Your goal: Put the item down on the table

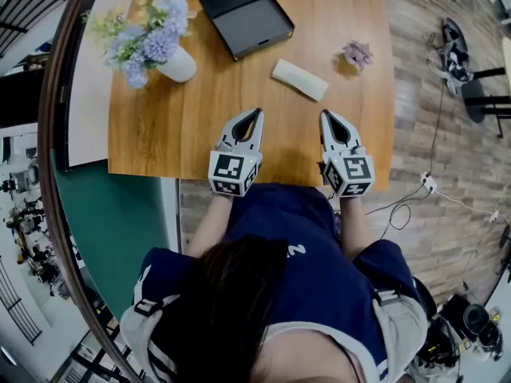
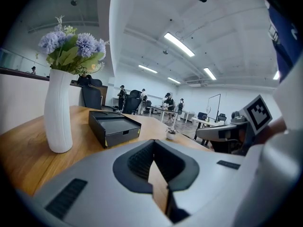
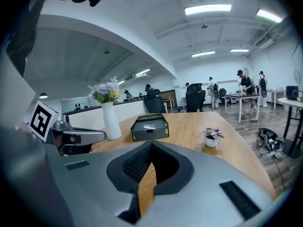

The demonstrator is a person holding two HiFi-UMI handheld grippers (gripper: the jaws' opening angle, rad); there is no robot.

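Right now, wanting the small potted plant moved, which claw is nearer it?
Right. The right claw lies just short of the small potted plant, slightly left; the left claw is farther off to its left.

A white vase (image 1: 177, 64) of blue flowers (image 1: 149, 40) stands upright at the far left, an open black tray (image 1: 246, 15) lies just right of it, a small potted plant (image 1: 357, 54) sits farther right, and cables (image 1: 425, 183) trail across the wooden floor (image 1: 415, 54).

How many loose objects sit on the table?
4: flower vase far left, black tray at the back, white block centre, small potted plant right. None appears hidden.
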